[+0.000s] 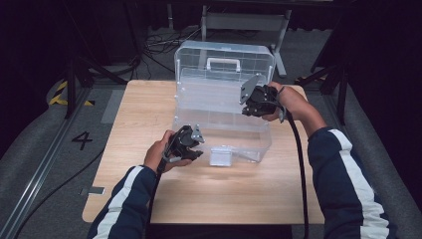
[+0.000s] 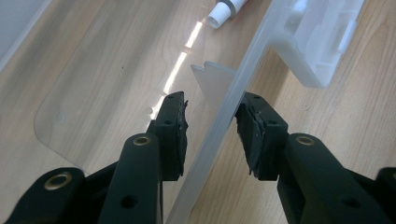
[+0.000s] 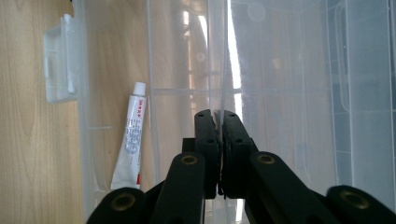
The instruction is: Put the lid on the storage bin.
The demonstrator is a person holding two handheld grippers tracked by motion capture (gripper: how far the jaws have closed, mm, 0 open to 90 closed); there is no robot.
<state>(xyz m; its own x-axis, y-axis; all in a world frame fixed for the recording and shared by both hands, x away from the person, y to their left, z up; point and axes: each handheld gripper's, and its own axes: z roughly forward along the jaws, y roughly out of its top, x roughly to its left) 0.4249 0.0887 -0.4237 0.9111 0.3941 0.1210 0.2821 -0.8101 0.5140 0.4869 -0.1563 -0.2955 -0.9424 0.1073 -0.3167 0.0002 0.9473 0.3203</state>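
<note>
A clear plastic storage box (image 1: 222, 107) sits open at the middle of the wooden desk (image 1: 149, 194), its lid raised. The right hand-held gripper (image 3: 218, 116) is clamped on a thin clear panel inside the box, jaws pressed together. The left hand-held gripper (image 2: 211, 122) straddles the box's front wall with jaws apart, neither pad pressing. A white tube (image 3: 130, 140) lies inside the box, near its latch (image 3: 58, 65).
</note>
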